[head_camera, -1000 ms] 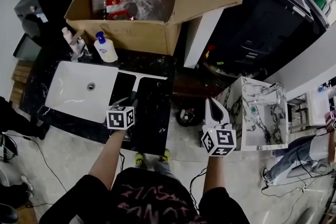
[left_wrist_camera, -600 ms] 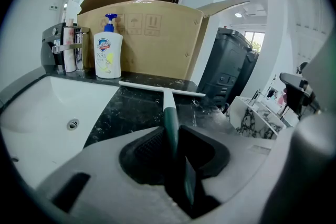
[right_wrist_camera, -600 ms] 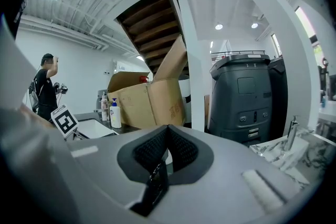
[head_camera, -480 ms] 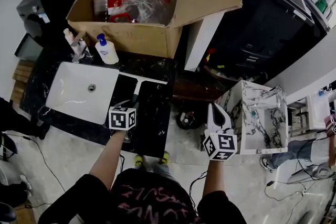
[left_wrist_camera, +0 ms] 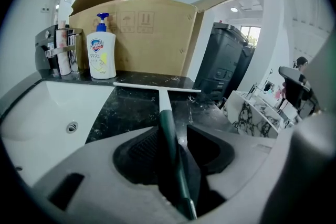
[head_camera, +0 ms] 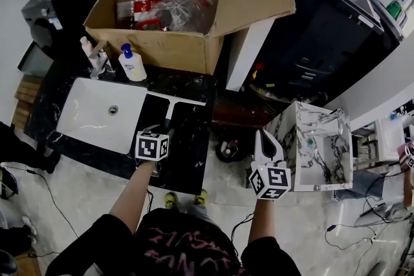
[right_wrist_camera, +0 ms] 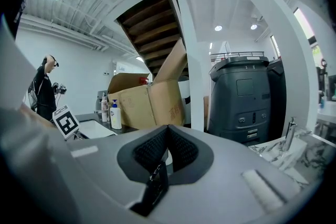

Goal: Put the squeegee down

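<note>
Black marble counter [head_camera: 187,158] with a white sink basin [head_camera: 97,113] carries the white-bladed squeegee with a dark green handle [left_wrist_camera: 160,97], its blade lying flat near the brown cardboard box [left_wrist_camera: 147,34]. Left claw [left_wrist_camera: 176,144] is opening, its pads spread clear of the handle between them. Right claw [right_wrist_camera: 168,134] is pressed together, empty, beside the counter.

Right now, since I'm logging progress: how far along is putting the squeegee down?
Nearly done. Done: the squeegee lies with its blade flat on the black counter beside the sink. In hand: the left gripper is opening its jaws, with the handle between them and a gap at one pad. Left: draw that gripper back off the handle. The right gripper is shut, empty and off to the side.
</note>
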### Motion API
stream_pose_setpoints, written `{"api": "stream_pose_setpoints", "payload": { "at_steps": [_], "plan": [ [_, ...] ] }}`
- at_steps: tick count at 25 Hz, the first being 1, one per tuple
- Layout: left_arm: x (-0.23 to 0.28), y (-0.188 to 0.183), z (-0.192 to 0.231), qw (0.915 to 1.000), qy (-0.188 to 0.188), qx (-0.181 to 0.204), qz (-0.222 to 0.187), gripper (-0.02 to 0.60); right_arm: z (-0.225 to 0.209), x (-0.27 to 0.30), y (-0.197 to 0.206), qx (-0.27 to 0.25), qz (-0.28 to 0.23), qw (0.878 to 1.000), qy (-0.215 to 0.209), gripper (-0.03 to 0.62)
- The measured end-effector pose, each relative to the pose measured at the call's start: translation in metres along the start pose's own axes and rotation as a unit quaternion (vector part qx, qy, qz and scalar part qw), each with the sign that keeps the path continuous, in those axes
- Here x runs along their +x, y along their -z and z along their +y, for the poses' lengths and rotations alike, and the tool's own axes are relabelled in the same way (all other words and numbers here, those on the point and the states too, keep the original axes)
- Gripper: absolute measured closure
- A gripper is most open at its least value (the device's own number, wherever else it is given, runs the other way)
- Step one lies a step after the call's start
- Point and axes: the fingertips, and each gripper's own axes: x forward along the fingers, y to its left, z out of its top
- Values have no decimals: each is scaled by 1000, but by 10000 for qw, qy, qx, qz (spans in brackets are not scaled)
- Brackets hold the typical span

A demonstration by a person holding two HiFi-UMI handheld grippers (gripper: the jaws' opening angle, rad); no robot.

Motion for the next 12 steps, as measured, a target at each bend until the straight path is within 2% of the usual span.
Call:
{"api": "stream_pose_setpoints", "payload": {
  "at_steps": [12],
  "plan": [
    [-27, -17, 2, 9992, -32, 209, -336, 383, 17, -6, -12, -38, -178, 9998, -44, 592]
  ]
}}
